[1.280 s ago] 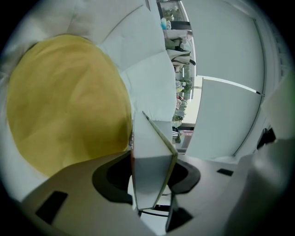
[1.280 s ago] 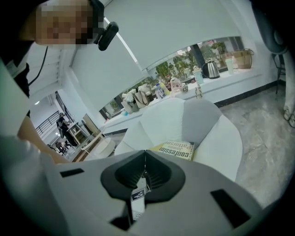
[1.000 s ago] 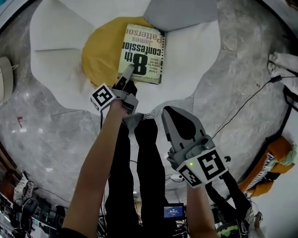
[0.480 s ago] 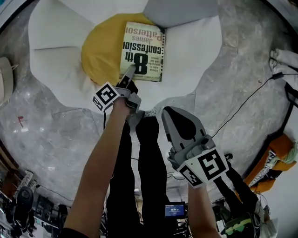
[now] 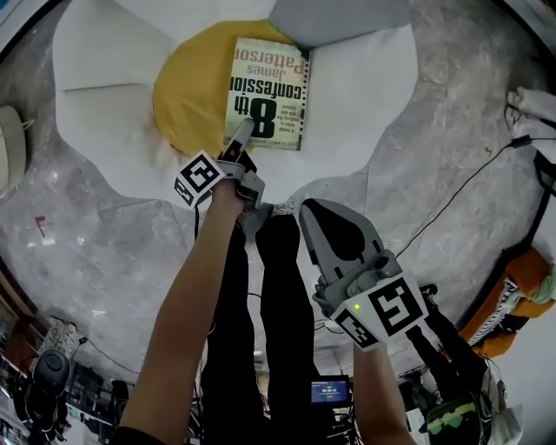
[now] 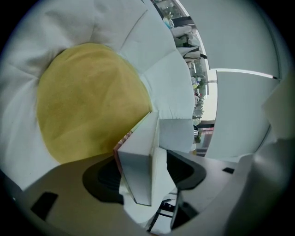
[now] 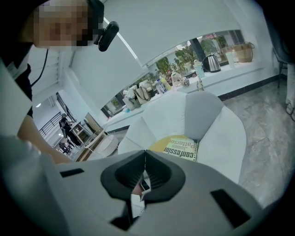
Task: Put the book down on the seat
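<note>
— Where is the book (image 5: 268, 94) found?

— On the seat (image 5: 104, 130), over the right-hand edge of the yellow cushion (image 5: 191, 96). Its left part is laid across the cushion; its right side is carried out over the white petals (image 5: 369, 83). Its far right corner is seen just beside the grey petal (image 5: 339, 17).

— How is it pointed?

— The long axis is run straight away from the person, nearly square to the cushion's near rim. The cover is turned up, and from the head view its lettering is read upside down. Whether it is pressed fully flat cannot be told.

— And what is held by the claws?

— The book's near left corner, at the cushion's near rim, is clamped between the jaws of the left gripper (image 5: 243, 136); they are spread only by the thickness of the pages. The right gripper (image 5: 314, 210) is held well back from the cushion, above the legs (image 5: 278, 287), its jaws pressed together with nothing between them.

— What room is left?

— The cushion's left half is left bare, and white petals are spread beyond it on the left and far side. The grey petal is raised as a wall at the far right. The floor (image 5: 113, 235) is laid round the whole seat, and a cable (image 5: 452, 195) is trailed over it, well apart on the cushion's right.
</note>
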A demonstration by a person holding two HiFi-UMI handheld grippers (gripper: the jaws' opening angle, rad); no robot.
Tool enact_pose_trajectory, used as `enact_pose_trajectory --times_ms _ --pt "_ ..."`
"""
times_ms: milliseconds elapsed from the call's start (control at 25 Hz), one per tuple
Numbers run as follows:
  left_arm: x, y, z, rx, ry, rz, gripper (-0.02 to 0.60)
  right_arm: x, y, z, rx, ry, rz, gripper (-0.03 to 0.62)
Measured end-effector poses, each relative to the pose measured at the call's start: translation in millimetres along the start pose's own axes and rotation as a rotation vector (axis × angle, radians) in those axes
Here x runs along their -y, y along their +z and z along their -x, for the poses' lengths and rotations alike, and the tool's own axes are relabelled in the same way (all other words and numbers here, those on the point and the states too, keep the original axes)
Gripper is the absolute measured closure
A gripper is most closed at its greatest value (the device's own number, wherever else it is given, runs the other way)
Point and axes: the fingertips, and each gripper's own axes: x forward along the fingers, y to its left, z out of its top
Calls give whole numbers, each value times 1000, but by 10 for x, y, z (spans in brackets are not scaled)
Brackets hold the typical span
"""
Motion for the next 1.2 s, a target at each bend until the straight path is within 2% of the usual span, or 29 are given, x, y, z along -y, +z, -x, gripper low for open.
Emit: enact_pose_trajectory --times_ms 160,520,960,1200 --pt "-72 38 13 -1 47 -7 269 -28 -30 -8 -6 11 -3 579" --pt "-287 -63 132 -22 148 33 262 -30 54 18 -11 18 -1 579" --pt "-298 -8 319 13 170 53 270 -162 122 0 -9 29 3 579" --pt "-97 42 428 8 148 36 288 -256 182 82 -6 20 18 579"
